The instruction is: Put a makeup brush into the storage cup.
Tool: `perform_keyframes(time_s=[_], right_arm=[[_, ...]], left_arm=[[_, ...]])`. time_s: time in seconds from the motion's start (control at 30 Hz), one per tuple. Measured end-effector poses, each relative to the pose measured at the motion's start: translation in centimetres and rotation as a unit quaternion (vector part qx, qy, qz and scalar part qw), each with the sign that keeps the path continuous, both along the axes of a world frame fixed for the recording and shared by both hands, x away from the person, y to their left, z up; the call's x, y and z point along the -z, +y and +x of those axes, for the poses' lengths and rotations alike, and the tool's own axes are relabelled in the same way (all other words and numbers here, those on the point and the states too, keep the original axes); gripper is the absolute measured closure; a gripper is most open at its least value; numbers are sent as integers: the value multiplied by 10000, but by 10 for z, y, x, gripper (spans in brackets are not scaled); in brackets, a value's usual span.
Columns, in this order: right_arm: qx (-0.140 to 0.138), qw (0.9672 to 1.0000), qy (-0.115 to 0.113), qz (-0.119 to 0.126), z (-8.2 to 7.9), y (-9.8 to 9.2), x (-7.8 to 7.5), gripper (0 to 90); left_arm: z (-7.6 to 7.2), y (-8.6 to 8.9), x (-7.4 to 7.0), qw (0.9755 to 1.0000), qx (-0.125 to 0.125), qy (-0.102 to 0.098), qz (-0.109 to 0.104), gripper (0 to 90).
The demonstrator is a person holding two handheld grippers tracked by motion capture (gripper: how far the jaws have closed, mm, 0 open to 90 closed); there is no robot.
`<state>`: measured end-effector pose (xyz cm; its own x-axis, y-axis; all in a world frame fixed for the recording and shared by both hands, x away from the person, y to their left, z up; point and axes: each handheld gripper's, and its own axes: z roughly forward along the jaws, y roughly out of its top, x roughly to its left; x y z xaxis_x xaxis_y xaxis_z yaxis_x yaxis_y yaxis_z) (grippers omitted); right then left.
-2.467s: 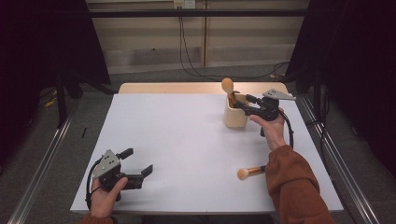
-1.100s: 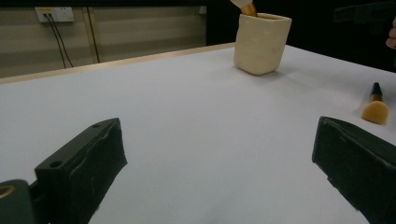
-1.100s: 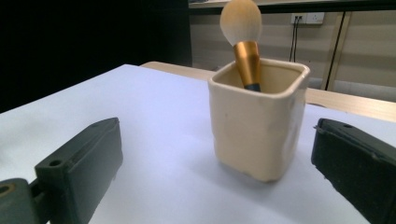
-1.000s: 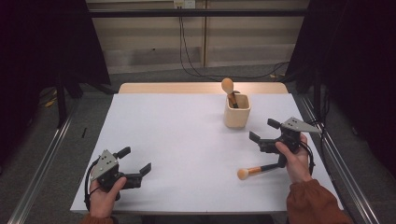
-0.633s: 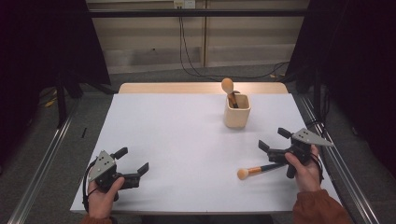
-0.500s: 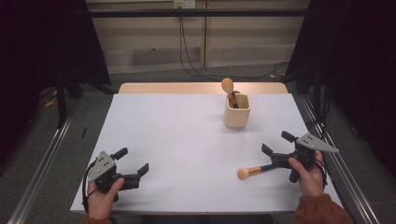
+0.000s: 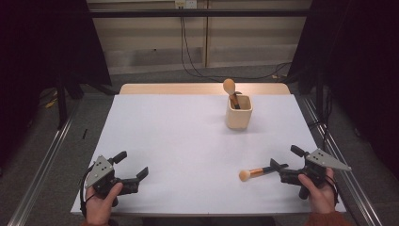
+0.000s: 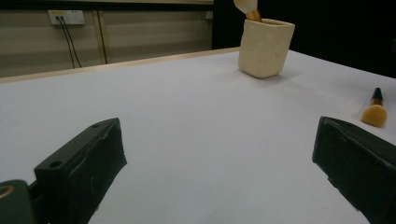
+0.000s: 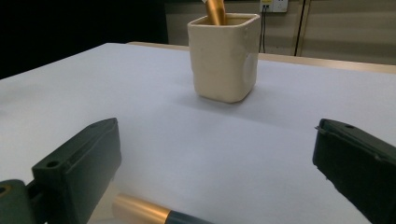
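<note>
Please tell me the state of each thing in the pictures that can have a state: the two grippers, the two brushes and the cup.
Left gripper: open, holds nothing, low over the near left of the table.
Right gripper: open, jaws either side of the lying brush's handle, not closed on it.
Lying makeup brush: flat on the table, head pointing left.
Cream cup: upright.
Makeup brush in the cup: leaning, head up.

The counter lies bare across its middle and whole left half, so a claw can sweep there freely. Near the far edge, right of centre, the cup with an upright brush blocks passage. Near the right front corner the lying brush bars the way.
</note>
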<state>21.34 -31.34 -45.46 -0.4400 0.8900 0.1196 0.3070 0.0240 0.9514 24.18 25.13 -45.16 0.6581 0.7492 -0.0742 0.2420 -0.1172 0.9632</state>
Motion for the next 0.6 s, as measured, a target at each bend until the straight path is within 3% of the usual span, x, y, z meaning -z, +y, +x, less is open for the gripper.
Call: perform_keyframes(time_s=[0.6], right_arm=[[-105,9999,-112,-10,8,2,-6,9]], left_arm=[[5,0,2,10000,21,70,46,22]])
